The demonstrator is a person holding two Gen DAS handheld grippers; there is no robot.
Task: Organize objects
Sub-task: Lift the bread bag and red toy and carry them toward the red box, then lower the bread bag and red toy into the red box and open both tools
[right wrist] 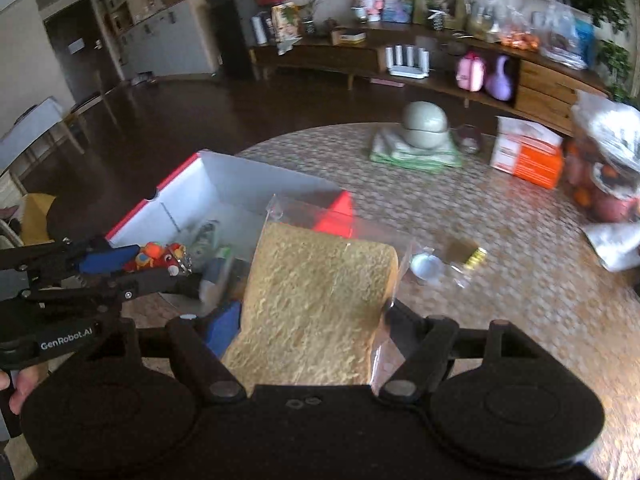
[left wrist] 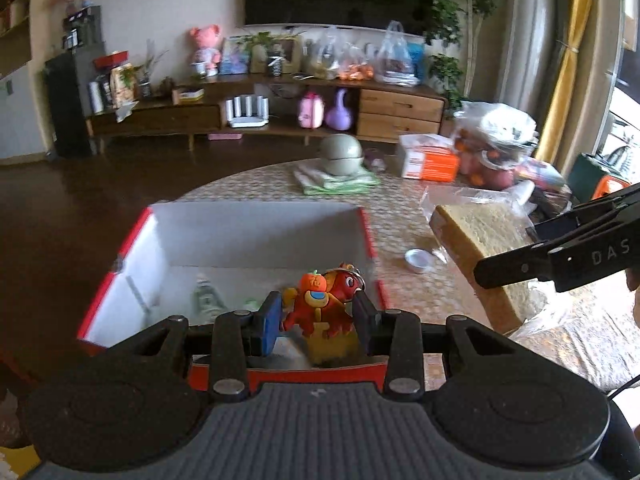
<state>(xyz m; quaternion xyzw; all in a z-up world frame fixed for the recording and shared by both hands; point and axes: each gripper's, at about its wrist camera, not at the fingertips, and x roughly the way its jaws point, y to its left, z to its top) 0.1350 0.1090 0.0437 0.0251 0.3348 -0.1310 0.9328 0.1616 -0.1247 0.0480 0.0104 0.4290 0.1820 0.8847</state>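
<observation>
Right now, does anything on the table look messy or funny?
Yes. A small white cap and a gold clip lie loose on the table beside the red box. The bagged bread slice in the right claw tilts in the air over the box's corner.

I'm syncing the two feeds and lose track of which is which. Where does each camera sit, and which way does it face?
Left wrist: sits behind the left tongs, facing the red-and-white box; they grip a red toy figure; the right tongs enter at right.
Right wrist: sits behind the right tongs, gripping bagged bread; fingers show lower left.
Shared: box, toy, bread, patterned table, TV cabinet.
</observation>
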